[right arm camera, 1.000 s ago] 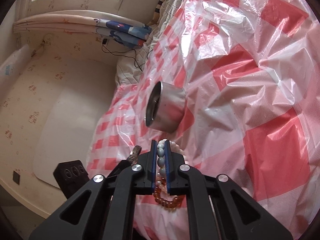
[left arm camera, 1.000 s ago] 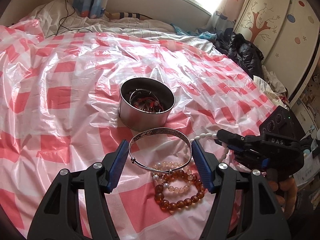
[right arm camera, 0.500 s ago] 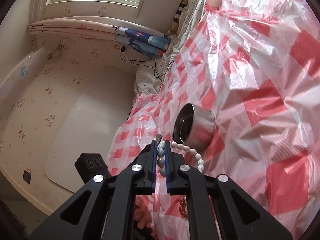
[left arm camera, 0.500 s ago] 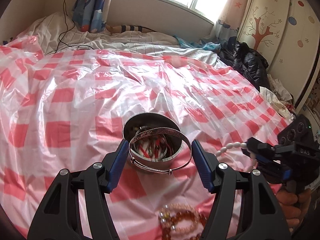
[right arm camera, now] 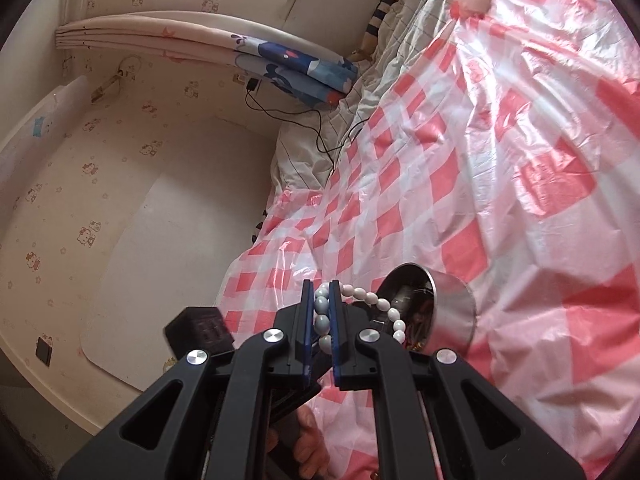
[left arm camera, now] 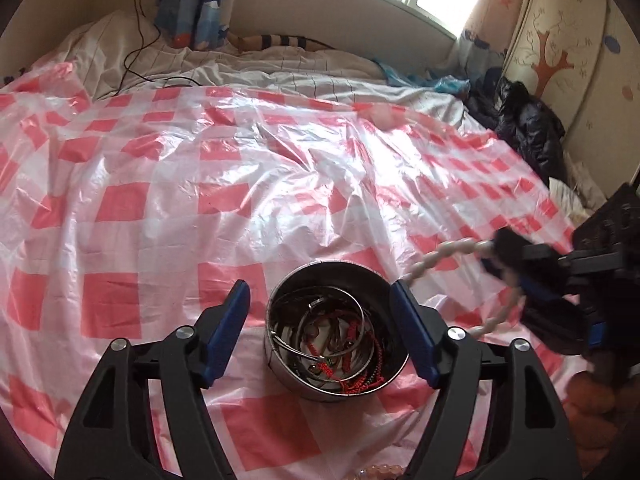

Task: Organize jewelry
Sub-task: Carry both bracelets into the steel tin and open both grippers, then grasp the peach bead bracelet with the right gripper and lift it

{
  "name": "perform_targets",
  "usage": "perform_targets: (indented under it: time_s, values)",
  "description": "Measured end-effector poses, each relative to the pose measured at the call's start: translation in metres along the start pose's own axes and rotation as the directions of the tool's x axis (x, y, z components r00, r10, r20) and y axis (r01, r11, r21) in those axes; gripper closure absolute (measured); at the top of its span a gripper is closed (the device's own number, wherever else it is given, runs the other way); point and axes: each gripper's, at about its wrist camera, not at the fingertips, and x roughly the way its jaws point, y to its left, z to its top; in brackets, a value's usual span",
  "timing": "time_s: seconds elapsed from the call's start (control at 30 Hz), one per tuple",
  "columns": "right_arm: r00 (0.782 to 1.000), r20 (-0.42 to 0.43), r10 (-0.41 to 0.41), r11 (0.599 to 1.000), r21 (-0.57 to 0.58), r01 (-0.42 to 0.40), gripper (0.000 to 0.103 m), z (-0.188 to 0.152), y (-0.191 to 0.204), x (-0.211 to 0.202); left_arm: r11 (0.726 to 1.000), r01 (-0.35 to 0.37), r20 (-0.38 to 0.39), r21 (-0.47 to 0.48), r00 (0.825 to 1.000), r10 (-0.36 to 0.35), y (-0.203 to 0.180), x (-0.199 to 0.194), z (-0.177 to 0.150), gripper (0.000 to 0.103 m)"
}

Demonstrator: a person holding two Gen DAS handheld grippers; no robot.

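A round metal tin [left arm camera: 280, 364] stands on the red-and-white checked sheet [left arm camera: 168, 184]. It holds a silver bangle [left arm camera: 320, 292] and several red cord bracelets. My left gripper [left arm camera: 320, 320] is open and empty, its jaws either side of the tin, just above it. My right gripper [right arm camera: 322, 312] is shut on a white bead bracelet [right arm camera: 376, 304], held in the air right of the tin [right arm camera: 452, 304]. The right gripper also shows in the left wrist view [left arm camera: 516, 264], blurred, with the white bead bracelet [left arm camera: 444, 252] hanging from it.
A pale bead bracelet [left arm camera: 380, 470] lies on the sheet at the bottom edge. Dark clothes [left arm camera: 524, 128] are piled at the bed's right side by a wardrobe [left arm camera: 580, 52]. Pillows and a black cable [left arm camera: 136, 40] lie at the head of the bed.
My left gripper carried the silver bangle up from the sheet to the tin and let it go; the bangle now lies inside. My right gripper lifted the white bead bracelet toward the tin.
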Motion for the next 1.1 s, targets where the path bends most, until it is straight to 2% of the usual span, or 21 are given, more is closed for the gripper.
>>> perform_targets:
  time_s: [0.1, 0.17, 0.23, 0.3, 0.33, 0.47, 0.5, 0.63, 0.67, 0.73, 0.87, 0.97, 1.07, 1.1]
  values:
    - [0.999, -0.028, 0.030, 0.999, 0.029, -0.029, 0.095, 0.001, -0.001, 0.017, 0.995, 0.019, 0.049, -0.102, 0.999, -0.014, 0.018, -0.019, 0.004, 0.029]
    - [0.997, -0.055, 0.060, 0.996, 0.072, -0.056, 0.095, 0.002, -0.006, 0.029, 0.980, 0.011, 0.096, -0.197, 0.995, 0.008, 0.038, -0.034, 0.005, 0.024]
    - [0.994, -0.061, -0.088, 0.995, 0.041, 0.090, 0.094, 0.004, -0.012, 0.037, 0.964, -0.001, 0.111, -0.264, 0.993, 0.031, 0.055, -0.042, 0.003, 0.022]
    - [0.967, -0.030, -0.253, 0.967, -0.048, 0.251, 0.091, 0.004, -0.013, 0.037, 0.959, -0.029, 0.095, -0.282, 0.994, 0.058, 0.062, -0.044, 0.000, 0.022]
    - [0.956, -0.014, -0.291, 0.955, -0.056, 0.290, 0.089, 0.004, -0.016, 0.033, 0.960, -0.046, 0.085, -0.275, 0.994, 0.072, 0.062, -0.044, -0.002, 0.022]
    - [0.947, 0.046, -0.317, 0.939, -0.121, 0.321, 0.077, -0.001, -0.005, 0.018, 0.972, -0.048, 0.066, -0.228, 0.996, 0.065, 0.052, -0.047, -0.009, 0.021]
    - [0.946, 0.054, -0.320, 0.934, -0.151, 0.325, 0.070, -0.004, 0.001, 0.017, 0.975, -0.048, 0.067, -0.217, 0.996, 0.064, 0.049, -0.050, -0.012, 0.020]
    - [0.935, 0.057, -0.351, 0.906, -0.232, 0.354, 0.064, -0.024, 0.012, 0.005, 0.980, -0.078, 0.030, -0.183, 0.996, 0.085, 0.042, -0.056, -0.032, 0.018]
    - [0.929, 0.062, -0.365, 0.898, -0.240, 0.369, 0.058, -0.030, 0.011, -0.001, 0.981, -0.089, 0.015, -0.174, 0.996, 0.093, 0.041, -0.056, -0.037, 0.018]
    - [0.913, 0.073, -0.402, 0.882, -0.238, 0.408, 0.051, -0.043, 0.005, -0.019, 0.985, -0.120, -0.018, -0.128, 0.993, 0.119, 0.034, -0.055, -0.048, 0.018]
    - [0.883, 0.064, -0.465, 0.867, -0.168, 0.469, 0.043, -0.070, -0.016, -0.056, 0.987, -0.154, -0.031, -0.043, 0.988, 0.153, 0.019, -0.061, -0.067, 0.017]
    - [0.878, 0.062, -0.474, 0.870, -0.119, 0.478, 0.042, -0.092, -0.027, -0.079, 0.987, -0.156, -0.039, -0.030, 0.987, 0.154, 0.014, -0.070, -0.083, 0.017]
    - [0.860, 0.082, -0.504, 0.842, -0.175, 0.511, 0.041, -0.111, -0.018, -0.082, 0.987, -0.158, -0.063, -0.039, 0.986, 0.155, 0.014, -0.078, -0.101, 0.017]
    - [0.858, 0.087, -0.507, 0.835, -0.197, 0.513, 0.036, -0.114, -0.014, -0.080, 0.987, -0.157, -0.075, -0.041, 0.985, 0.154, 0.014, -0.079, -0.107, 0.017]
